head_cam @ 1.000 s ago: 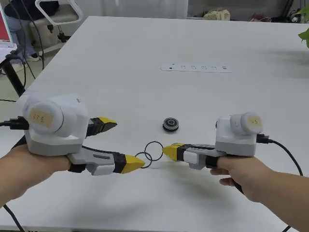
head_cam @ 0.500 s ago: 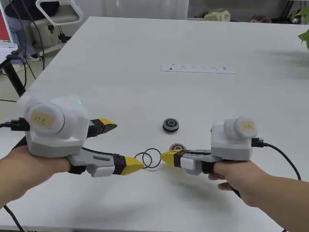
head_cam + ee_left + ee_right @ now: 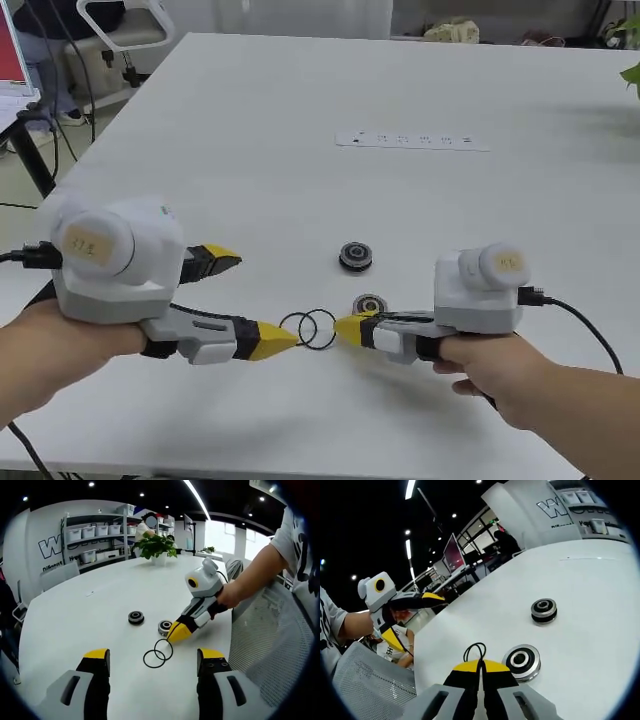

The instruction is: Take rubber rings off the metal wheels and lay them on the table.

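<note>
Two thin black rubber rings lie overlapping on the white table, also seen as rubber rings in the left gripper view. My right gripper is shut, its yellow tips pinching the edge of the right-hand ring. Just behind those tips sits a bare metal wheel. A second wheel stands farther back. My left gripper is open, its lower tip just left of the rings. In the right gripper view the near wheel is right of my shut right gripper.
A white power strip lies flat mid-table, beyond the wheels. A chair stands off the table's far left corner. A potted plant sits at the far end. The table's front edge runs close under both hands.
My right gripper has slid left and toward me, bringing its ring to overlap the other one. The near wheel, hidden behind that gripper before, has come into sight. The left gripper has hardly moved.
</note>
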A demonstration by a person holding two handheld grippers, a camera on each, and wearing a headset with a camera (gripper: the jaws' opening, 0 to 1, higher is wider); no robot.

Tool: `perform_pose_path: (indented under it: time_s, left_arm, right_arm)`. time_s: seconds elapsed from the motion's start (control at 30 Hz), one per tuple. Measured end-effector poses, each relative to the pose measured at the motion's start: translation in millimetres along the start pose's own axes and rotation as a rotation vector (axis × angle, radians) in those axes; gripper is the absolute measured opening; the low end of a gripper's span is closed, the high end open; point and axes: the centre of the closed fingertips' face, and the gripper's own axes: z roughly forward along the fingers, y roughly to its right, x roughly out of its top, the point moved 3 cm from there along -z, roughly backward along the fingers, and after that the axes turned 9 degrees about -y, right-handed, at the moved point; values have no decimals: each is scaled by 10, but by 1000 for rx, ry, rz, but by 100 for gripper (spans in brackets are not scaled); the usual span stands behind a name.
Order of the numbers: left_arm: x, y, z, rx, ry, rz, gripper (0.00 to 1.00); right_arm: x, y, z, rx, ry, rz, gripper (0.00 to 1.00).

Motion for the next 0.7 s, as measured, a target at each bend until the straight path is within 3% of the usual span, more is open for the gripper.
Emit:
perform_pose_path:
  time_s: [0.7]
  left_arm:
    - [8,2,10,-2,-7,6,67]
  right_arm:
    - [97,-21,-64,0,34,-25,3]
